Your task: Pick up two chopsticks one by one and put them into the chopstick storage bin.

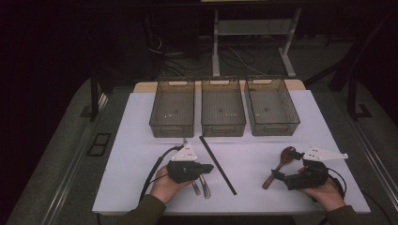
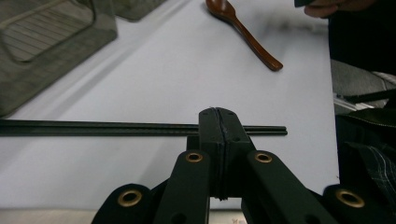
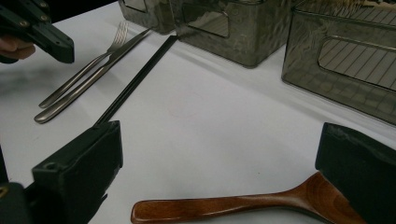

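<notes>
My left gripper (image 1: 210, 167) is shut, its two jaws pressed flat together with nothing between them (image 2: 219, 114). Just past its tips lies a pair of black chopsticks (image 2: 116, 127), slanting across the white table (image 1: 217, 164). A metal fork (image 3: 88, 65) and knife (image 3: 84, 91) lie under the left gripper (image 3: 60, 46), side by side (image 1: 202, 186). My right gripper (image 1: 285, 164) stands wide open (image 3: 219, 154) low over a brown wooden spoon (image 3: 224, 207), whose bowl lies by the right-hand jaw. The spoon (image 1: 272, 176) touches neither pad.
Three see-through grey bins (image 1: 171, 129) (image 1: 223, 129) (image 1: 274, 127) stand in a row at the back of the white tabletop (image 1: 141, 140). The bins hold nothing that I can see. A person's hands hold both grippers near the front edge.
</notes>
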`<action>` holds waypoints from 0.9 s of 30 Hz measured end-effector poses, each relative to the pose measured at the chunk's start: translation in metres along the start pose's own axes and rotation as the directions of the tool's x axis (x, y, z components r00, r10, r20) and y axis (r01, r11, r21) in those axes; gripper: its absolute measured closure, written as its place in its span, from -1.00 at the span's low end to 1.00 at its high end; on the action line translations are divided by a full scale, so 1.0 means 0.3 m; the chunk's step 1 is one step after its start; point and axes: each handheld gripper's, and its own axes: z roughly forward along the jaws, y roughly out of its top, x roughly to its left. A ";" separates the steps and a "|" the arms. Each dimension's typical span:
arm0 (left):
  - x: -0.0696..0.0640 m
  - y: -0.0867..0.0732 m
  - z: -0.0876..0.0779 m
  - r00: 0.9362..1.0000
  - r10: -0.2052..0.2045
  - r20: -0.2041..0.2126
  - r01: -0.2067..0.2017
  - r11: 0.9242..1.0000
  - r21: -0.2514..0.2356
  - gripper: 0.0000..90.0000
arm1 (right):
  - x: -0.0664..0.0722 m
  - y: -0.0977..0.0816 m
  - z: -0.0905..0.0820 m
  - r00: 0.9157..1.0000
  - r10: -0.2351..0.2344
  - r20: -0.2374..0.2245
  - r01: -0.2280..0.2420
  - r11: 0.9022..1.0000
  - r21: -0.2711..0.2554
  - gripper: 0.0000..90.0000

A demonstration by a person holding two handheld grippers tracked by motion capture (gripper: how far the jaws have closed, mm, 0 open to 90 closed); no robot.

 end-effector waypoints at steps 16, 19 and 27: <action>-0.029 0.030 0.135 0.996 0.041 0.076 -0.047 0.996 0.077 0.97 | 0.000 0.000 0.003 1.000 -0.007 -0.001 0.007 1.000 0.004 -1.00; -0.045 0.024 0.153 0.995 0.042 0.086 -0.050 0.994 0.099 0.96 | 0.002 -0.001 0.002 1.000 -0.008 0.002 0.008 1.000 0.004 -1.00; -0.056 0.016 0.182 0.992 0.070 0.103 -0.084 0.987 0.140 0.97 | 0.004 -0.002 0.002 1.000 -0.008 0.003 0.008 1.000 0.006 -1.00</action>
